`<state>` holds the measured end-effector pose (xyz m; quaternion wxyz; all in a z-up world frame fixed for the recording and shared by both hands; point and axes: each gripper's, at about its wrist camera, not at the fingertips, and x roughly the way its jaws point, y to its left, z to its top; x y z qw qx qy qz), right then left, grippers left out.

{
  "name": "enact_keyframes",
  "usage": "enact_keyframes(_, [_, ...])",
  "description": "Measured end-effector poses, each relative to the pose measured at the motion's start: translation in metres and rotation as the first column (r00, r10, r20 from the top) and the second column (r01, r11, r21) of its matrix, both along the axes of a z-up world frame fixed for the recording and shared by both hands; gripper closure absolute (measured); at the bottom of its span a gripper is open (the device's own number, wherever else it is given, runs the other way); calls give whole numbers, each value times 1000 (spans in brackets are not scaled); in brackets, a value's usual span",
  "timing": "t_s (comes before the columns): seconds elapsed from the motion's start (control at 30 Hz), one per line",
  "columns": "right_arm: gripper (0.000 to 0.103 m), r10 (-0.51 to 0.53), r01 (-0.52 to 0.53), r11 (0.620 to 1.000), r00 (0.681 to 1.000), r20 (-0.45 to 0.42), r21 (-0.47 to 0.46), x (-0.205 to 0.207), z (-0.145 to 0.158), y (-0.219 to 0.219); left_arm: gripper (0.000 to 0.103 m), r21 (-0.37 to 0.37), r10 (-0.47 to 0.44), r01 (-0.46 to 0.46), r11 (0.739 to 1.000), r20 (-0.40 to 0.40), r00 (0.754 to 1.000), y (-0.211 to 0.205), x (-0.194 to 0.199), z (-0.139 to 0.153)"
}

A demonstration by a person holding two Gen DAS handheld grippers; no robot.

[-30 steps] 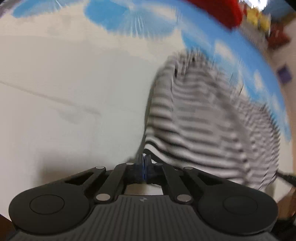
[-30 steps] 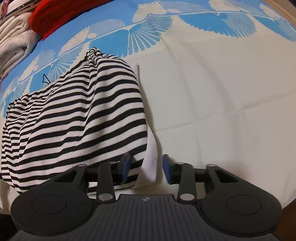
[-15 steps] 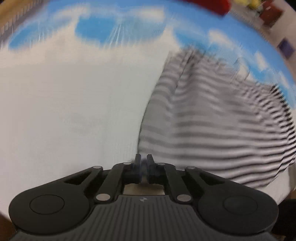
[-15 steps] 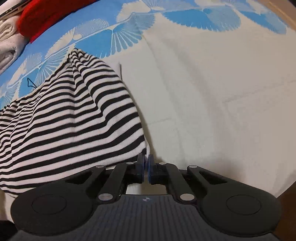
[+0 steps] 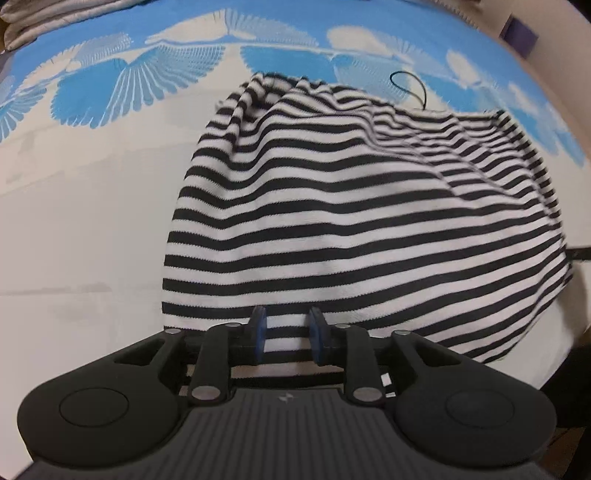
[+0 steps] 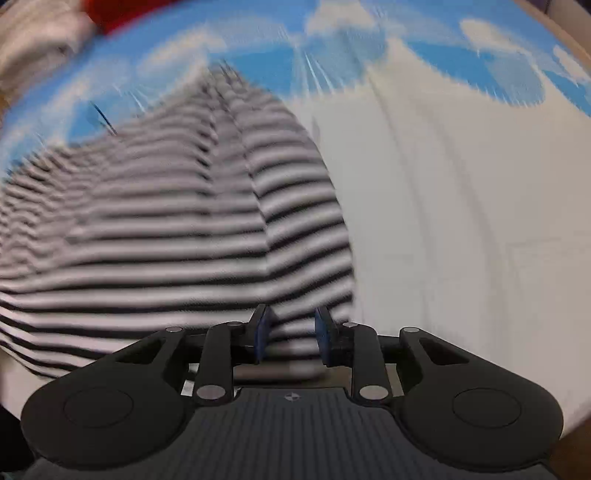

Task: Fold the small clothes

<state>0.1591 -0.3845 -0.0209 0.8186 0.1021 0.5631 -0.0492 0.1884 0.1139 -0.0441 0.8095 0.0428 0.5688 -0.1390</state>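
A black-and-white striped garment (image 5: 351, 221) lies bunched on the bed cover, its near hem toward both cameras. My left gripper (image 5: 287, 332) is over that hem close to the garment's left corner. Its jaws are opening, and striped cloth shows in the gap without the blue pads (image 5: 258, 332) pressing on it. In the blurred right wrist view the same garment (image 6: 177, 240) fills the left half. My right gripper (image 6: 290, 338) sits over the hem near the garment's right edge. Its jaws are also opening, with cloth loose between them.
The bed cover (image 5: 92, 221) is white near me, with blue fan patterns farther back. A thin black loop (image 5: 410, 86) lies behind the garment. Folded pale fabric (image 5: 44, 18) sits at the far left, and something red (image 6: 110, 14) is at the back.
Half a second ago both grippers were shut at the garment's near hem; now both have their jaws parted. The left gripper has slid right along the hem and rolled.
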Motion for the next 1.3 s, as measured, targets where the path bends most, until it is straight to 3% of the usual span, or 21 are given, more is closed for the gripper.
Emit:
enact_keyframes(0.17, [75, -6, 7, 1000, 996, 91, -15, 6, 16, 6, 70, 23, 6, -6, 1000, -9, 1000, -1, 11, -6])
enact_keyframes(0.3, [75, 16, -19, 1000, 975, 224, 14, 16, 32, 16, 70, 16, 28, -29, 999, 61, 998, -5, 15, 8])
enact_keyframes(0.43, [75, 63, -80, 996, 952, 300, 46, 33, 38, 36, 70, -92, 64, -51, 994, 139, 988, -14, 21, 26])
enact_keyframes(0.57, [75, 98, -113, 993, 957, 274, 42, 47, 30, 53, 70, -174, 46, -21, 985, 138, 989, -35, 31, 29])
enact_keyframes(0.63, [74, 100, -108, 994, 966, 237, 21, 56, 22, 61, 70, -142, 7, 10, 990, 122, 993, -51, 36, 22])
enact_keyframes(0.77, [74, 61, -53, 997, 990, 127, -64, 68, 2, 65, 69, 31, -51, 49, 998, 77, 996, -73, 48, -8])
enact_keyframes(1.0, [74, 5, 5, 997, 992, 124, -80, 78, -2, 59, 68, 10, 23, -24, 1000, 127, 992, -67, 51, 0])
enact_keyframes(1.13, [74, -5, 22, 995, 986, 169, -97, 75, 7, 60, 68, 17, 52, -56, 998, 202, 978, -63, 41, 16])
enact_keyframes(1.3, [74, 54, -16, 993, 939, 341, -113, 55, 38, 83, 68, 14, 84, -92, 996, 286, 955, -54, 26, 32])
